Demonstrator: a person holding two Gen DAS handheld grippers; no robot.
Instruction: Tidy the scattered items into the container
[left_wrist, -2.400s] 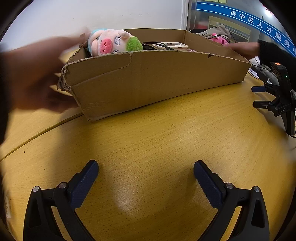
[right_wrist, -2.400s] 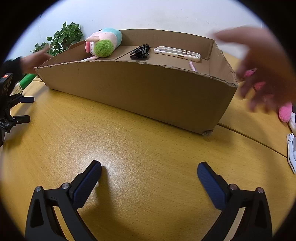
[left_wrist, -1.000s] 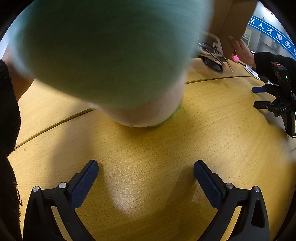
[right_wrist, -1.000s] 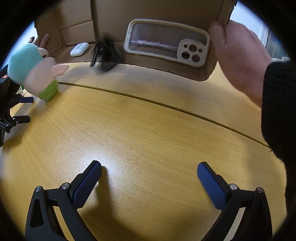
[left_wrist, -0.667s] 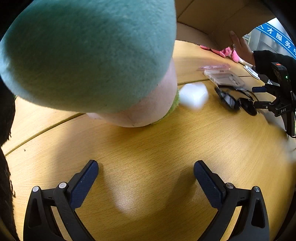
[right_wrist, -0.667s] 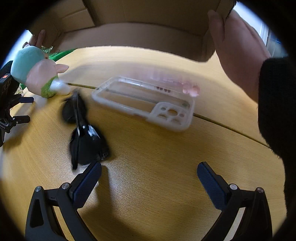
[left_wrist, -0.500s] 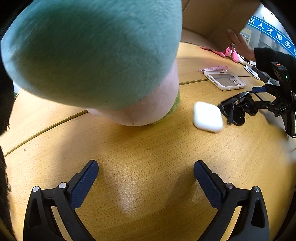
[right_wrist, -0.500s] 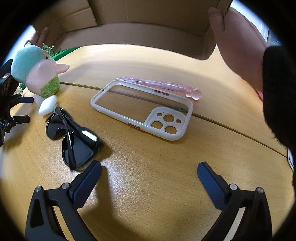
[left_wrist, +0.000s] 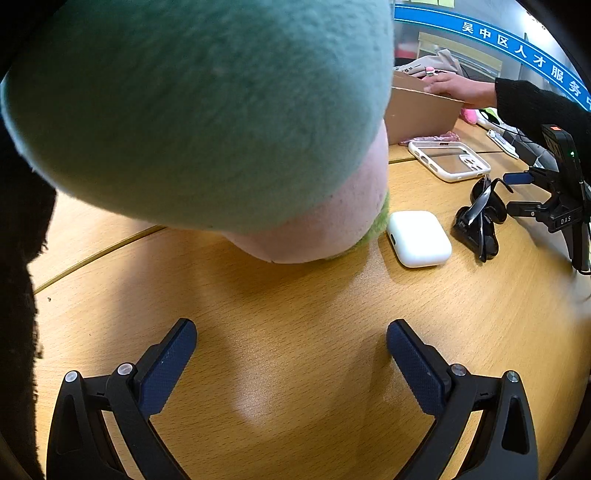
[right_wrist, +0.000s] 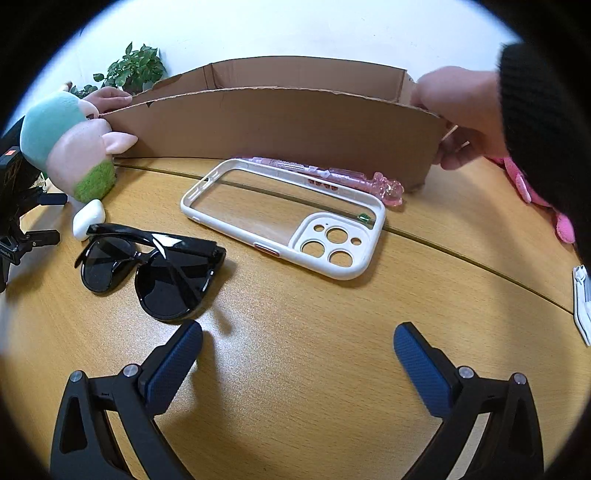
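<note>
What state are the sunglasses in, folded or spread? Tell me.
Folded. In the right wrist view the sunglasses lie on the table with both temple arms crossed over the lenses.

Wooden tabletop (right_wrist: 295, 350) with a curved seam carried: cardboard box (right_wrist: 273, 125) at the back, pink pen (right_wrist: 332, 175) against it, phone case (right_wrist: 284, 216), sunglasses (right_wrist: 155, 267), white earbud case (left_wrist: 419, 238), plush pig (right_wrist: 70, 147).

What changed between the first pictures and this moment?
Two hands tipped the cardboard box out and set it back upright. The plush pig, earbud case, sunglasses, phone case and pink pen now lie on the table. Both tongs stayed open, resting in place.
</note>
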